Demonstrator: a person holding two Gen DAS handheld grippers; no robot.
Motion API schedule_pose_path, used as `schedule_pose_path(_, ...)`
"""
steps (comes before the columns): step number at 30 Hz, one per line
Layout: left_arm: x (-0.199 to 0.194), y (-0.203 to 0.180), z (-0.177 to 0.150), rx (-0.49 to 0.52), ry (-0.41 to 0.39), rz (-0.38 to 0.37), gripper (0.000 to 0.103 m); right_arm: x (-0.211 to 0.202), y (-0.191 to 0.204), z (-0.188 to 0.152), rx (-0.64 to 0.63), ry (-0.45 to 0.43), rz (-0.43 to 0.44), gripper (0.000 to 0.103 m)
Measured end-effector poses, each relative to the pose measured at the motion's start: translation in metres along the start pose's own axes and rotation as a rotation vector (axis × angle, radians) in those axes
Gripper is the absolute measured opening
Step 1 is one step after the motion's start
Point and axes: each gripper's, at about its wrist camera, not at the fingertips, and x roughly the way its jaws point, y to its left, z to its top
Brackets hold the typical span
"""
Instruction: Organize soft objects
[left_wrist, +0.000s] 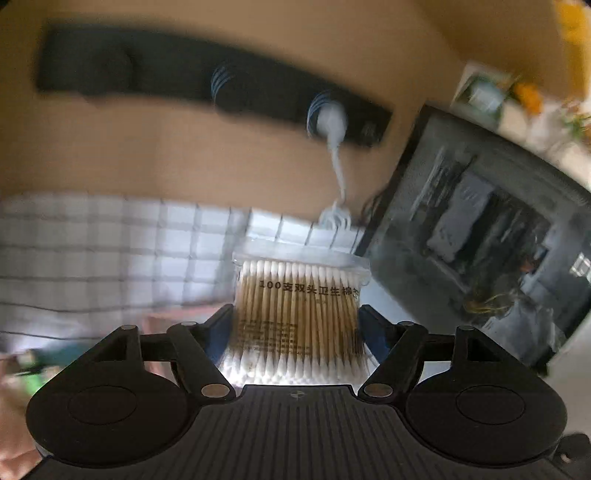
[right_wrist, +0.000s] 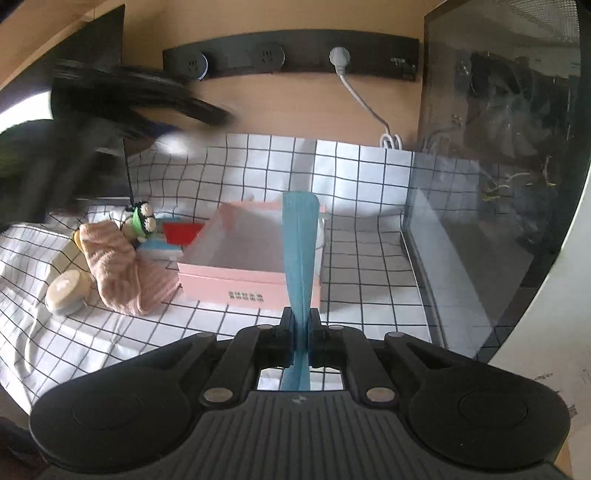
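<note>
In the left wrist view, a clear plastic bag of cotton swabs (left_wrist: 299, 314), wooden sticks with white tips, stood between the left gripper (left_wrist: 297, 325) at the frame's six o'clock. The jaws stood wide, their blue pads against the bag's sides, holding it. Behind lay blurred checked cloth (left_wrist: 110, 251).

In the right wrist view, the right gripper (right_wrist: 300, 325) was fully closed, its long blue fingers (right_wrist: 300, 236) pressed together, empty. At twelve o'clock from them sat an open pink cardboard box (right_wrist: 236, 280); at nine o'clock lay a ribbed pink sock (right_wrist: 114, 269) and a round cream case (right_wrist: 66, 291).
</note>
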Motion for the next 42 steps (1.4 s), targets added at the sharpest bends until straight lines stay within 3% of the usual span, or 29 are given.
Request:
schedule_pose_path(3, 0.067, 0.022, -0.021, -0.063, 0.115, 0.112, 0.074, -0.001, 0.003, -0.005, 0.015, -0.014, 0.016, 0.005)
schedule_pose_path(5, 0.078, 0.032, -0.038, -0.107, 0.129, 0.130, 0.073, -0.003, 0.003, -0.010, 0.025, -0.012, 0.007, 0.005)
schedule_pose_path(11, 0.023, 0.037, -0.067, -0.155, -0.017, 0.087, 0.073, 0.006, -0.016, -0.011, 0.084, 0.027, -0.030, 0.006)
schedule_pose_path(13, -0.008, 0.036, -0.082, -0.155, -0.044, 0.069, 0.073, 0.008, -0.020, 0.007, 0.085, -0.002, -0.008, 0.006)
schedule_pose_path(17, -0.052, 0.031, -0.120, -0.119, 0.005, 0.072, 0.073, 0.015, -0.019, 0.078, 0.088, -0.091, 0.112, 0.006)
schedule_pose_path(21, -0.087, 0.046, -0.158, -0.230, 0.018, 0.096, 0.073, 0.056, -0.005, 0.157, 0.109, -0.119, 0.205, 0.006)
schedule_pose_path(24, -0.109, 0.063, -0.178, -0.301, -0.013, 0.153, 0.073, 0.108, 0.007, 0.188, 0.120, -0.061, 0.206, 0.007)
schedule_pose_path(26, -0.124, 0.074, -0.188, -0.334, -0.028, 0.202, 0.073, 0.144, 0.014, 0.191, 0.104, -0.002, 0.195, 0.018)
schedule_pose_path(28, -0.141, 0.086, -0.199, -0.371, -0.034, 0.256, 0.073, 0.179, 0.018, 0.183, 0.091, 0.099, 0.152, 0.040)
schedule_pose_path(31, -0.161, 0.101, -0.212, -0.410, -0.040, 0.349, 0.073, 0.200, 0.019, 0.168, 0.074, 0.178, 0.071, 0.049)
schedule_pose_path(34, -0.181, 0.124, -0.226, -0.456, -0.047, 0.460, 0.073, 0.190, 0.018, 0.161, 0.089, 0.153, 0.076, 0.065)
schedule_pose_path(37, -0.198, 0.150, -0.231, -0.525, -0.081, 0.531, 0.073, 0.170, 0.041, 0.155, 0.005, 0.095, 0.073, 0.072)
schedule_pose_path(40, -0.209, 0.179, -0.227, -0.568, -0.128, 0.521, 0.073, 0.151, 0.083, 0.143, -0.148, 0.014, 0.091, 0.082)
schedule_pose_path(42, -0.211, 0.201, -0.220, -0.584, -0.137, 0.477, 0.073, 0.141, 0.113, 0.125, -0.221, -0.022, 0.117, 0.082)
